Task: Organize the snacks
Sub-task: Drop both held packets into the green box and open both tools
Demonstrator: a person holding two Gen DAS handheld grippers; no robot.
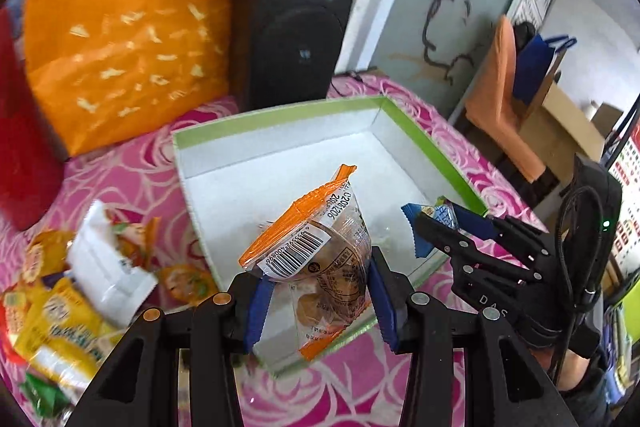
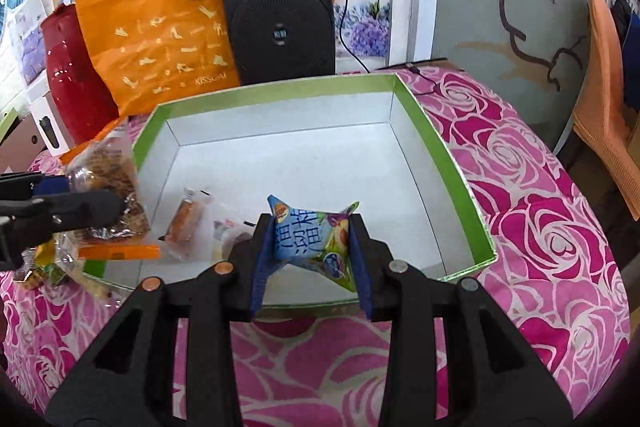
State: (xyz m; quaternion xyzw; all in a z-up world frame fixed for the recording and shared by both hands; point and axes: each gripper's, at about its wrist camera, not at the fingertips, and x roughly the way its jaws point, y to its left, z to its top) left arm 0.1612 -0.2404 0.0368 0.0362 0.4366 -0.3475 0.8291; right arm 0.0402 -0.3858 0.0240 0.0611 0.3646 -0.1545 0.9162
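**Both jaws loaded over the box**

We read "KISSCAT" on the orange bag [image 2: 160,27]. Our left gripper [image 1: 316,291] clamps a barcoded orange pack [image 1: 316,251]; our right gripper [image 2: 310,259] pinches a blue pack [image 2: 316,239]. Both hover at the green box's [image 2: 440,143] near edge.

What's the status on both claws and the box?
Left claw shut on orange-sealed snack pack; right claw shut on blue snack packet. Both over green-rimmed box. Wrapped snack already inside. Nothing blocking.
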